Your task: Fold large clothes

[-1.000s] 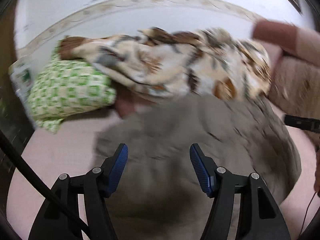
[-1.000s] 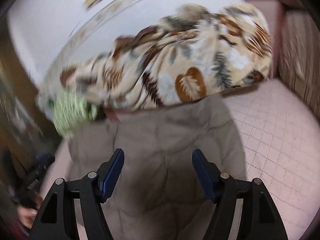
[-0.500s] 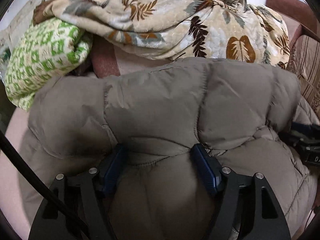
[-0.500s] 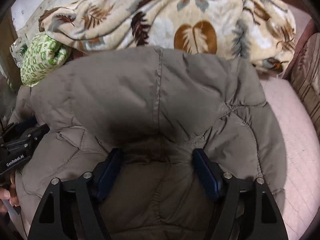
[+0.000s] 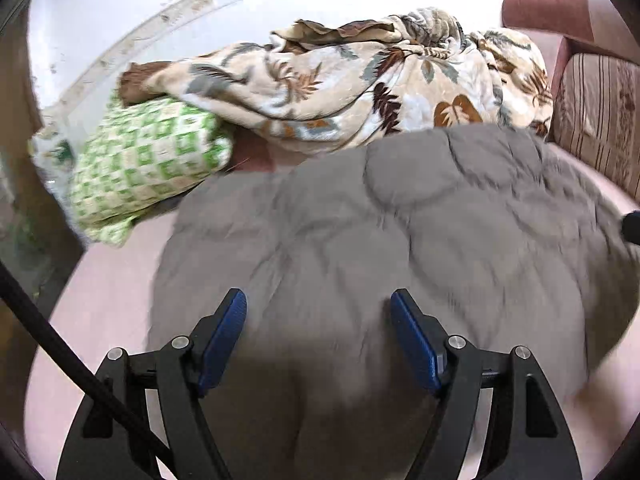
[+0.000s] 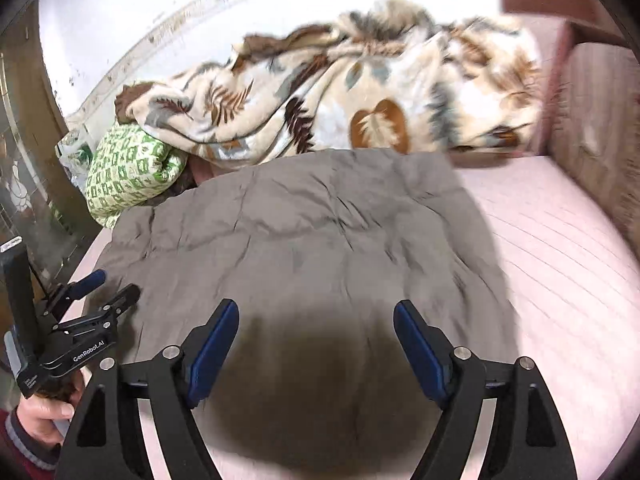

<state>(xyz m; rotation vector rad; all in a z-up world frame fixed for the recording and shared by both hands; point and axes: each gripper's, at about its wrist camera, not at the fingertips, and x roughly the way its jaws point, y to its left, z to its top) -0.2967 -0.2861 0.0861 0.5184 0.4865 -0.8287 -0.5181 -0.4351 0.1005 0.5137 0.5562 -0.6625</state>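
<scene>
Grey puffer jacket (image 6: 304,240): lies folded over, fold apparently partial. Left gripper (image 5: 318,320), right gripper (image 6: 316,332): jaws apart, holding nothing.

Black left gripper (image 5: 318,312) w/ blue pads, silver screws, black cable; right gripper (image 6: 316,322) same, maroon sleeve

jacket (image 6: 304,240) flat on bed (image 6: 560,280), blanket (image 6: 340,100) behind it, pillow (image 6: 128,168) behind-left under blanket edge, cushion (image 5: 600,120) right; both grippers (image 5: 318,340) (image 6: 316,348) above jacket's near edge
</scene>
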